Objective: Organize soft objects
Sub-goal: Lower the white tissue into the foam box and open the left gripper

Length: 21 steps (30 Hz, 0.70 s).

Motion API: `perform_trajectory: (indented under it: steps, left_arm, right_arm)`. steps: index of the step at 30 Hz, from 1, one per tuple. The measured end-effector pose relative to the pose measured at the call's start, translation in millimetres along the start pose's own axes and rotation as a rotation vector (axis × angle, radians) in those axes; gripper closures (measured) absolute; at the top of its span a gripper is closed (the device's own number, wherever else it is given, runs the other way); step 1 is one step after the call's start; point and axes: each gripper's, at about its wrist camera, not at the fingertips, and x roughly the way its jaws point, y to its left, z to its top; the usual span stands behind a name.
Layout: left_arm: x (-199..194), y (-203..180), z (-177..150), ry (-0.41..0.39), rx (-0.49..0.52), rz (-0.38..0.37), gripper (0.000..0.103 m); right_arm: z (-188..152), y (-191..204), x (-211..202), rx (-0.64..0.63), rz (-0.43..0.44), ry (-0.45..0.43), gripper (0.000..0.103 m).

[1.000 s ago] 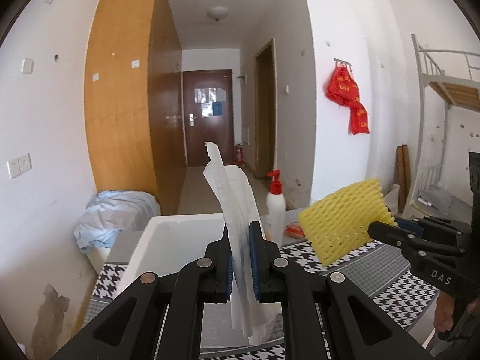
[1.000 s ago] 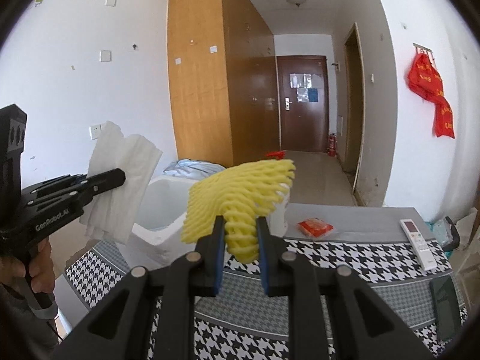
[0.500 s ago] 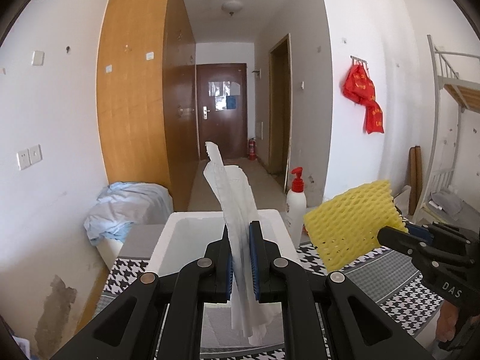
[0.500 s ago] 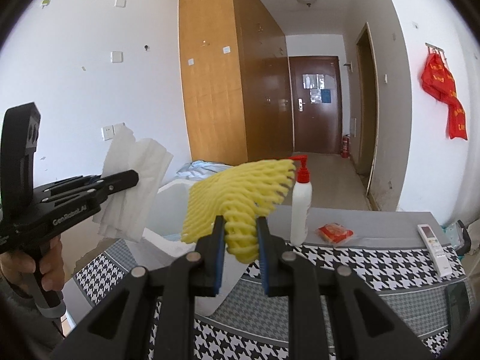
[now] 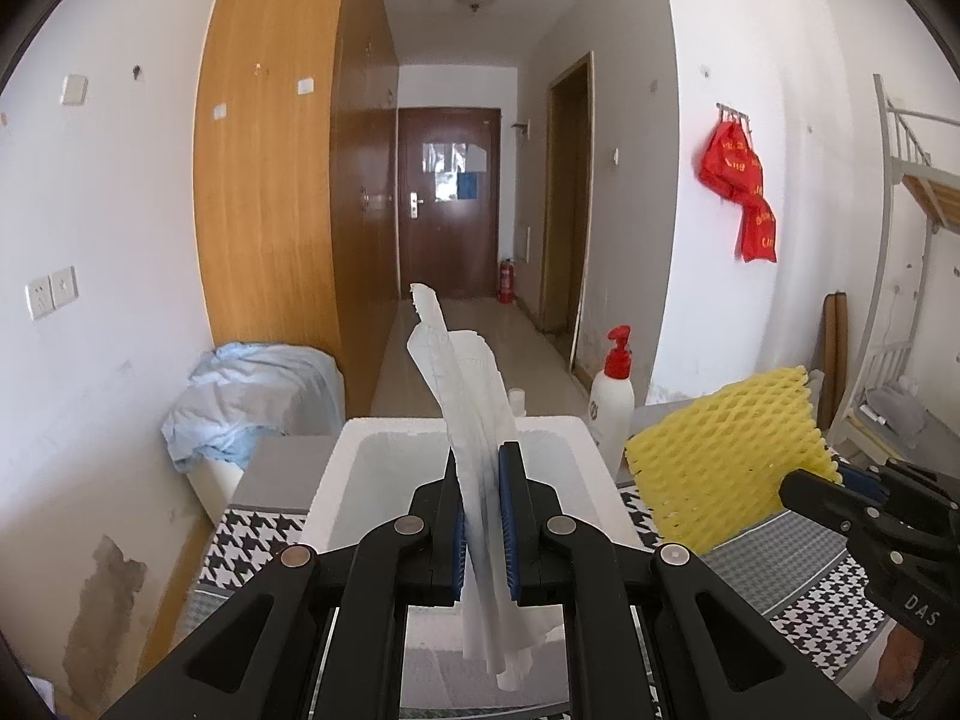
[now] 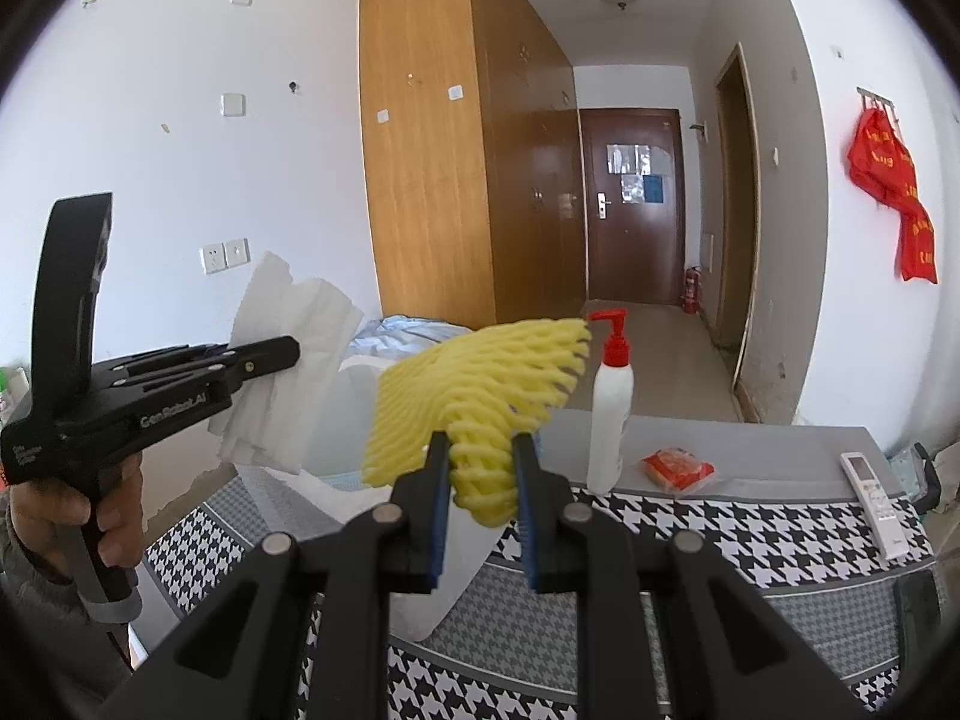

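My left gripper (image 5: 485, 471) is shut on a folded white paper towel (image 5: 474, 420) and holds it upright over an open white foam box (image 5: 336, 480). My right gripper (image 6: 482, 462) is shut on a yellow foam net sleeve (image 6: 480, 378), held in the air to the right of the box. The sleeve also shows in the left wrist view (image 5: 726, 462), and the towel shows in the right wrist view (image 6: 282, 372) beside the left gripper (image 6: 270, 354). The box (image 6: 360, 372) is partly hidden behind both.
A table with a houndstooth cloth (image 6: 690, 528) carries a white pump bottle with a red top (image 6: 609, 414), a small orange packet (image 6: 677, 468) and a white remote (image 6: 873, 501). Blue cloth (image 5: 252, 396) lies heaped at the left. A bunk bed frame (image 5: 900, 240) stands at the right.
Both grippers have shifted with their loads still held; the box now sits more centred under the towel, and the pump bottle has come into clear view beside the yellow sleeve.
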Motion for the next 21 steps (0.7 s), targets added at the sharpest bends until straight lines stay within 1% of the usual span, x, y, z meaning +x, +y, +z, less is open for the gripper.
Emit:
perform_trajectory:
  steps: [6,13,21]
  left_arm:
    - [13.3,5.5,1.3,0.024,0.000,0.003,0.093]
    - [32.2,15.5,-3.5,0.077,-0.017,-0.007,0.093]
    - [43.5,21.7,-5.5,0.105,-0.012,-0.011,0.093]
  right_arm:
    - [1.1,-0.4,6.9,0.009,-0.011,0.015,0.080]
    - [2.7,4.0,14.8,0.011,-0.027,0.032,0.080]
    - [6.0,11.2,21.4,0.015,-0.047,0.048,0.080]
